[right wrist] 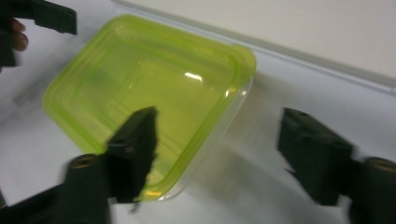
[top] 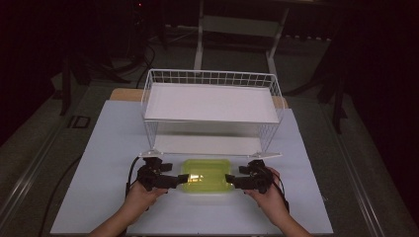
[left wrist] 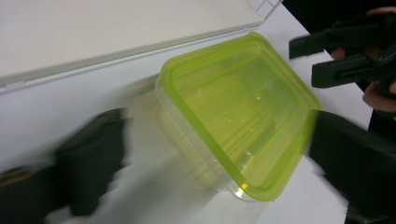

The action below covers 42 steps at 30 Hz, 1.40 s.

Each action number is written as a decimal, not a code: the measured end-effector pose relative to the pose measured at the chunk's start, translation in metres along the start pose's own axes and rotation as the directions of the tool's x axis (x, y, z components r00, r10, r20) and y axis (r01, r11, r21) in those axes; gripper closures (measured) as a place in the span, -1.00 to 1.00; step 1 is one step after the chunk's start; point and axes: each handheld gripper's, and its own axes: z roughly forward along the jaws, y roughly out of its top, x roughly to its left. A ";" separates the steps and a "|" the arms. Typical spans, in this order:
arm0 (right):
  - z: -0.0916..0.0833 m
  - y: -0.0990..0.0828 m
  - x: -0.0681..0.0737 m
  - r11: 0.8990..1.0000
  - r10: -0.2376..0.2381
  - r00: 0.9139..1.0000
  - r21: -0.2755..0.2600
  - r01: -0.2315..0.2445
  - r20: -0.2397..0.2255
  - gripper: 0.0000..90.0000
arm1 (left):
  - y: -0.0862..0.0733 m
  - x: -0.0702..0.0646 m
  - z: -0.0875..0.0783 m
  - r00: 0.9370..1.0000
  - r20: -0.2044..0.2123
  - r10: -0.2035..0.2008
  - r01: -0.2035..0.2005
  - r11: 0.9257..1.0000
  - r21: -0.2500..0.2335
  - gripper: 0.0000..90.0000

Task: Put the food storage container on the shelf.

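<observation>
lidded green container (top: 206, 177) sits on the table (top: 108, 148) before the wire rack (top: 212, 98); left gripper (top: 184, 178) and right gripper (top: 230, 179), fingers apart, should clamp opposite ends evenly.

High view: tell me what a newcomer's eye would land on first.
The bright green-lidded box stands out, on the white table near the front edge. The left gripper and the right gripper flank it at either end, jaws open. Behind it stands a white wire rack with two shelves.
</observation>
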 end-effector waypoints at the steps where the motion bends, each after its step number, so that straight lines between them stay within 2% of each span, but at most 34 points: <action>1: 0.001 -0.001 0.000 1.000 0.003 1.000 0.009 -0.003 0.001 -0.26 | 0.000 0.001 0.001 1.000 0.000 -0.008 0.008 1.000 0.010 -0.66; 4: 0.003 -0.002 0.000 1.000 0.006 1.000 0.024 -0.006 0.004 -0.18 | -0.002 0.003 0.005 1.000 -0.015 -0.021 0.022 0.999 0.043 -0.43; 6: 0.004 -0.002 0.000 0.999 0.012 1.000 0.030 -0.012 0.000 -0.13 | -0.003 0.004 0.006 1.000 -0.007 -0.023 0.023 0.999 0.048 -0.20; 7: 0.005 -0.002 0.000 0.999 0.017 1.000 0.038 -0.017 -0.002 -0.11 | -0.003 0.006 0.008 0.999 0.015 -0.031 0.030 0.998 0.059 -0.20; 8: 0.008 -0.003 0.001 0.999 0.020 1.000 0.049 -0.020 -0.006 -0.03 | -0.003 0.007 0.009 0.999 0.026 -0.040 0.038 0.997 0.067 0.05; 10: 0.009 -0.003 0.001 0.998 0.021 1.000 0.056 -0.021 -0.004 0.05 | -0.003 0.009 0.012 0.999 0.029 -0.044 0.041 0.995 0.092 0.26; 12: 0.010 -0.004 0.002 0.997 0.028 0.999 0.066 -0.027 -0.016 0.14 | -0.004 0.009 0.014 0.997 0.041 -0.063 0.059 0.994 0.091 0.36; 15: 0.010 -0.003 0.003 0.997 0.028 0.999 0.071 -0.026 -0.028 0.34 | -0.004 0.008 0.014 0.997 0.038 -0.067 0.063 0.994 0.093 0.43; 17: 0.009 -0.002 0.005 0.997 0.015 0.999 0.079 -0.013 -0.029 0.36 | -0.004 0.004 0.014 0.999 0.022 -0.049 0.047 0.994 0.094 0.45; 24: 0.004 -0.003 0.008 0.995 0.021 0.999 0.097 -0.017 -0.048 0.46 | -0.006 -0.002 0.013 0.998 0.026 -0.051 0.048 0.994 0.102 0.58; 31: 0.001 -0.006 0.012 0.994 0.031 0.998 0.106 -0.024 -0.063 0.53 | -0.011 -0.008 0.009 1.000 0.017 -0.026 0.024 0.996 0.088 0.65; 34: -0.001 -0.007 0.015 0.993 0.032 0.997 0.118 -0.023 -0.074 0.58 | -0.012 -0.010 0.007 1.000 0.011 -0.029 0.028 0.996 0.083 0.71; 37: -0.002 -0.009 0.020 0.994 0.017 0.998 0.106 -0.011 -0.055 0.63 | -0.014 -0.011 0.005 0.999 0.009 -0.047 0.046 0.996 0.077 0.77; 40: -0.004 -0.010 0.021 0.996 0.009 0.999 0.088 -0.006 -0.038 0.68 | -0.013 -0.019 0.002 1.000 -0.015 -0.012 0.013 0.998 0.066 0.79; 42: -0.007 -0.010 0.020 0.997 0.026 0.999 0.072 -0.023 -0.041 0.68 | -0.009 -0.022 -0.001 1.000 -0.024 0.007 -0.006 0.999 0.045 0.79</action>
